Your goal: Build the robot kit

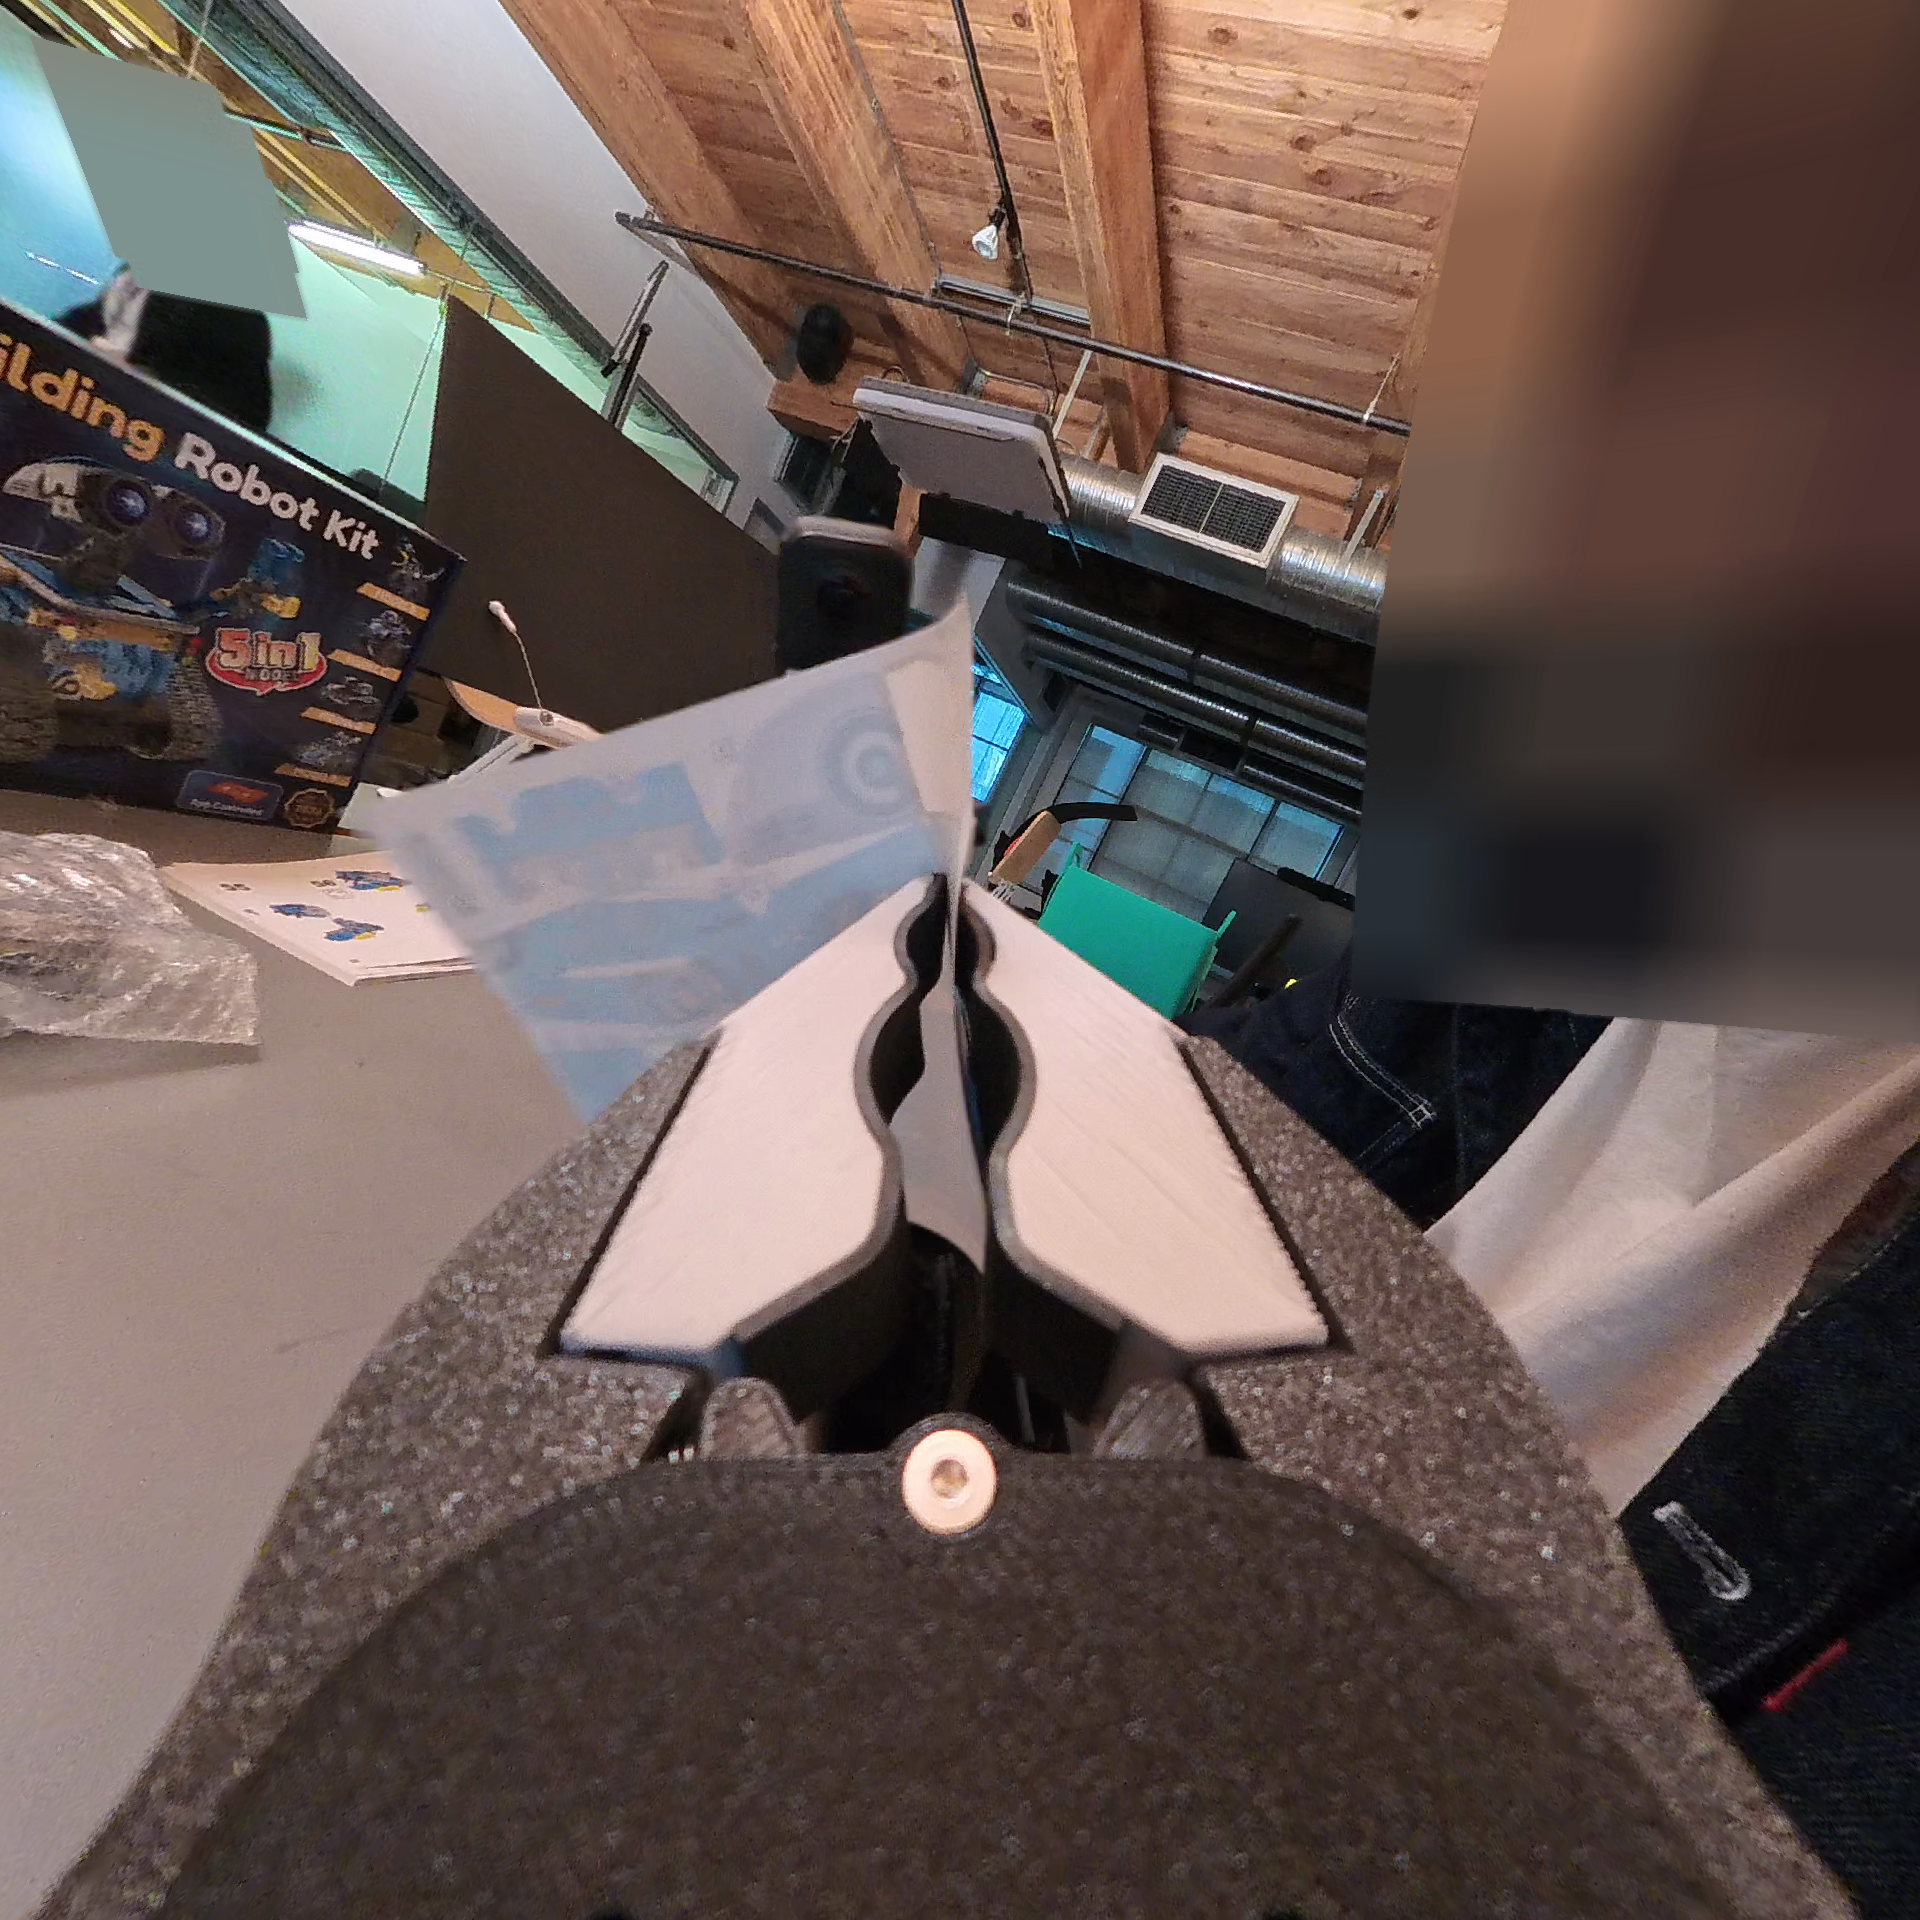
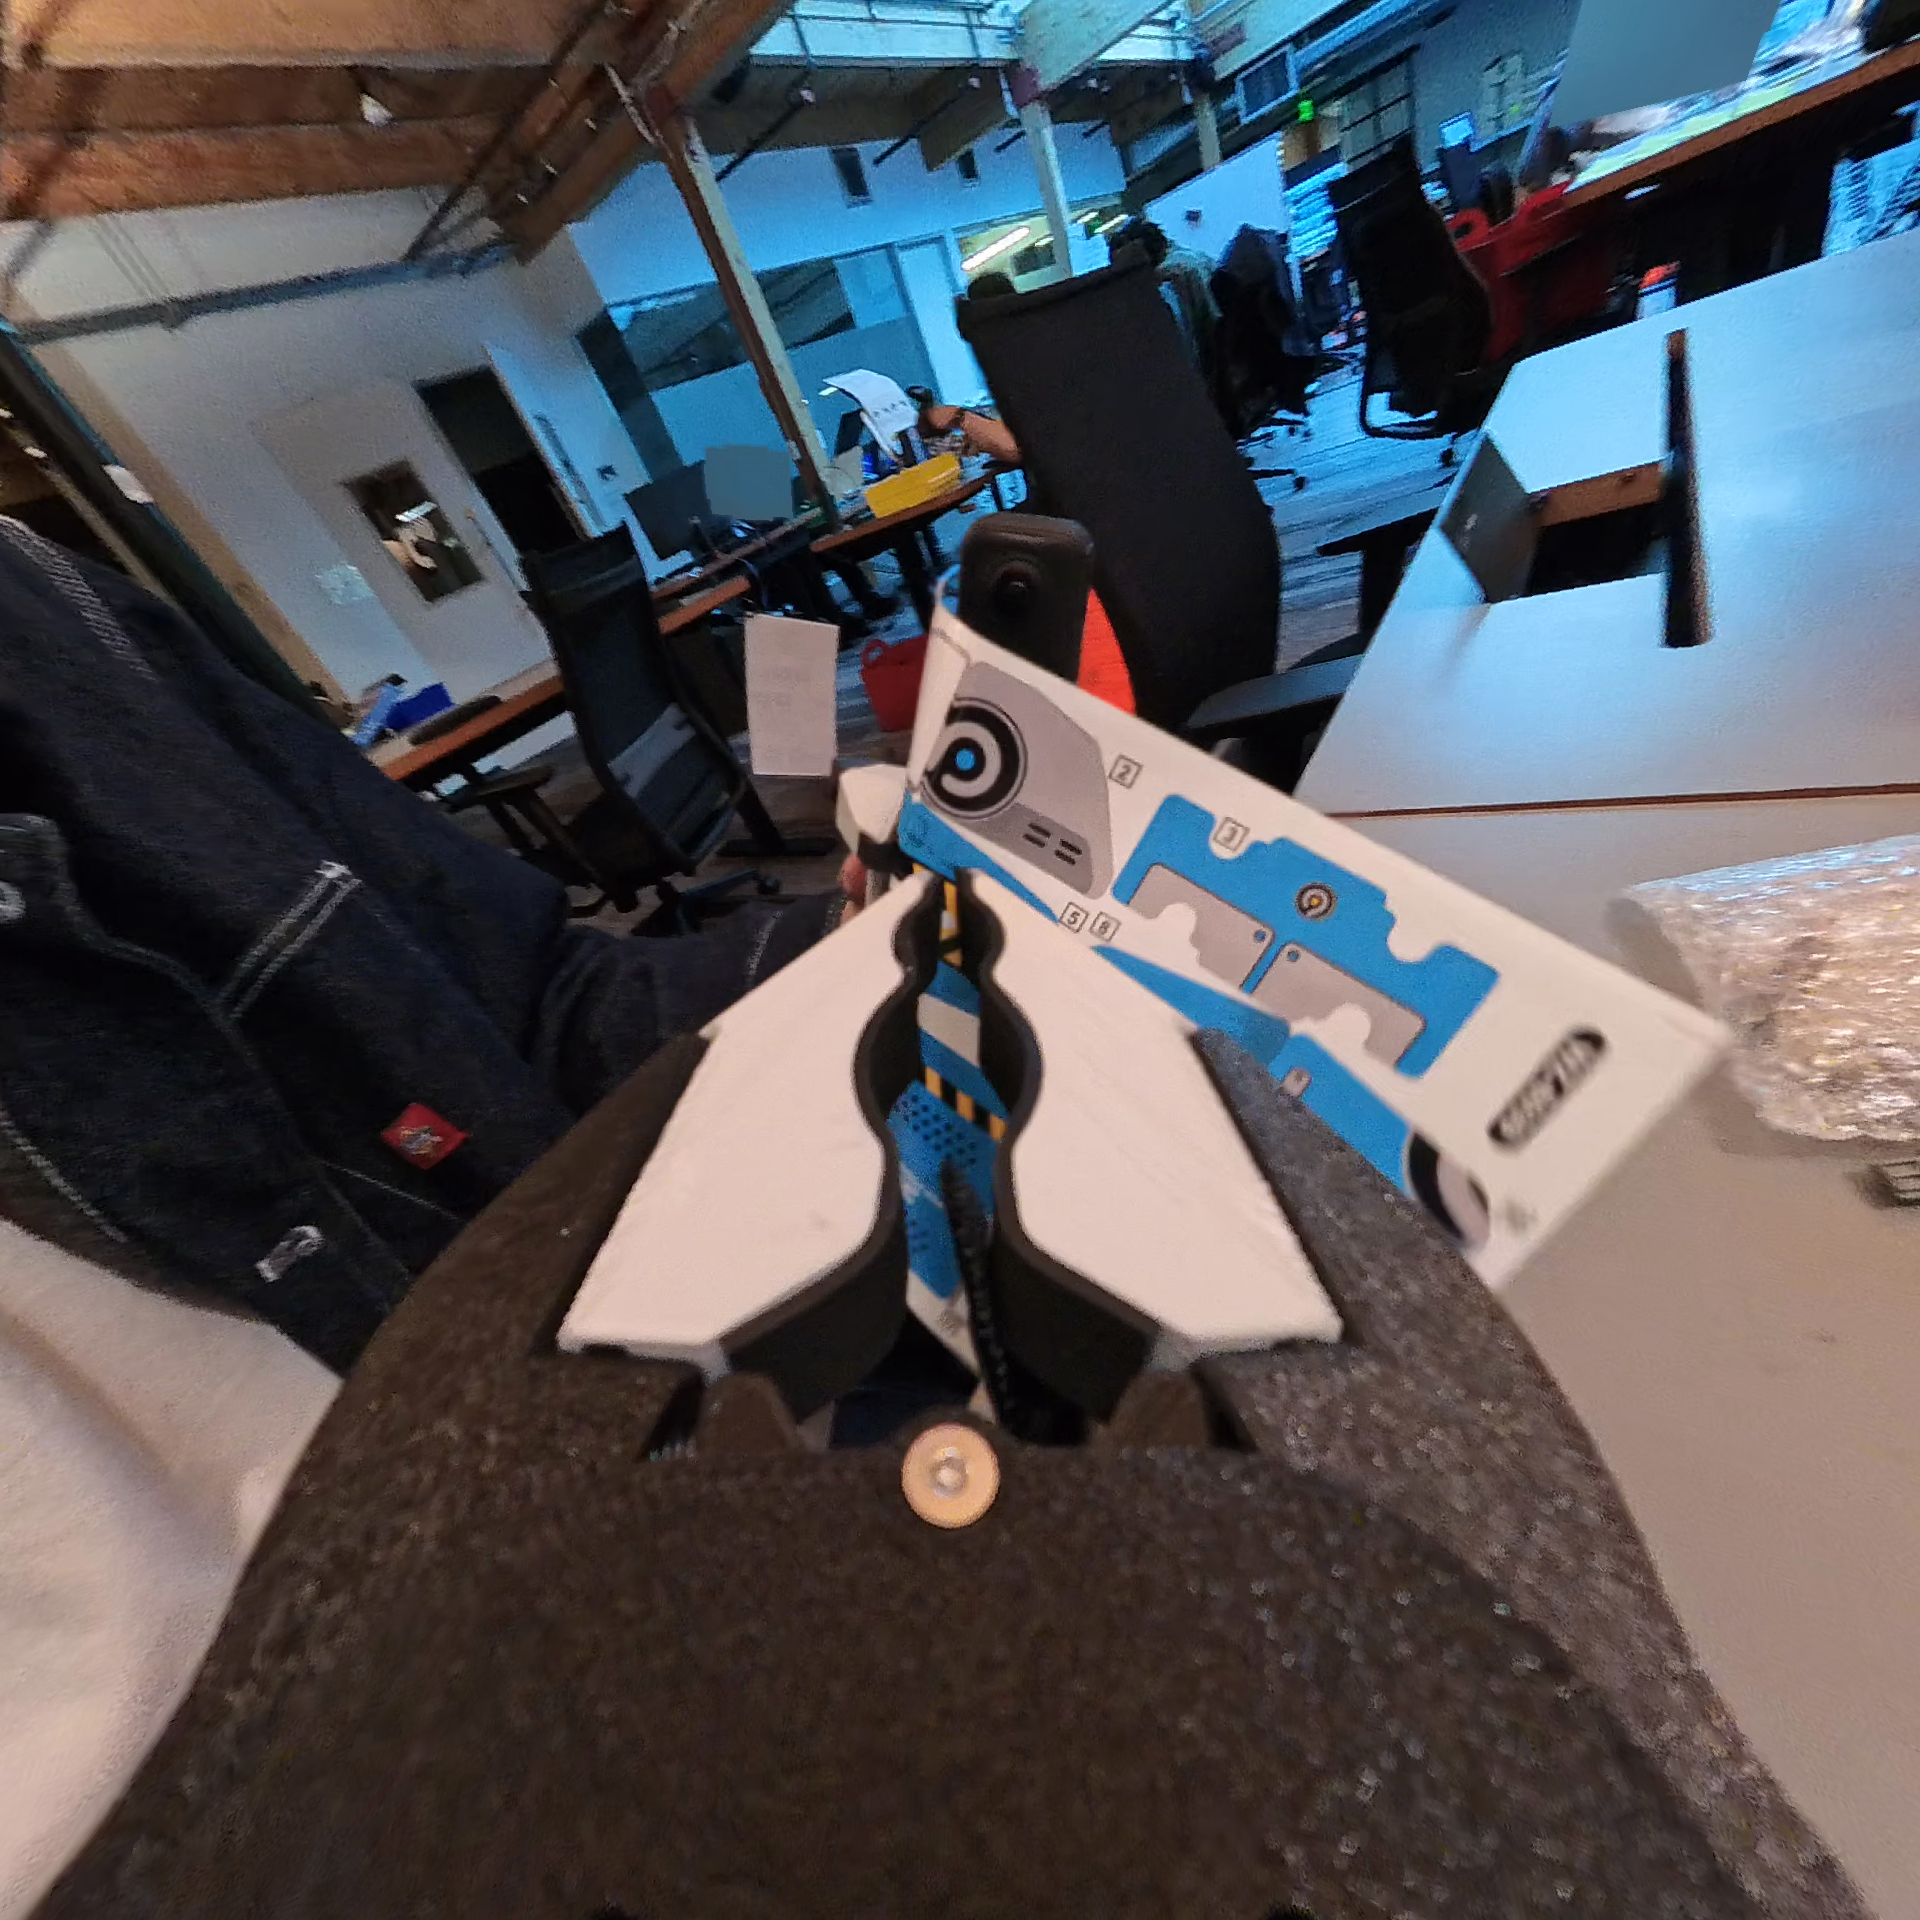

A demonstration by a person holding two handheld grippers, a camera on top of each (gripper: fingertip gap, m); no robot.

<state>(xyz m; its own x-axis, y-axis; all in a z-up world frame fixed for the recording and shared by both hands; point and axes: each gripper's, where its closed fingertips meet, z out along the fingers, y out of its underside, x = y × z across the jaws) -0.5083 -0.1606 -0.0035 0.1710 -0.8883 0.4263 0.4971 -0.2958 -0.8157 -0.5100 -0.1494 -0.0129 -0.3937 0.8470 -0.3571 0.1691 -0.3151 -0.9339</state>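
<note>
Left gripper: white fingers pinching a blue-and-white printed sticker sheet, lifting it above the grey tabletop.
Right gripper: fingers pressing together on the same sheet, printed face showing.
Surroundings: dark-blue cardboard kit box, white instruction booklet, crinkled clear plastic bag lying behind.

Both wrist cameras sit close behind their own gripper and look forward and upward along its fingers. The left wrist view tilts toward a timber ceiling, with the tabletop at lower left. The right wrist view faces across an open office, tabletop at lower right. Both views share a blue-and-white sticker sheet, seen from opposite sides, and a dark denim jacket.
</note>
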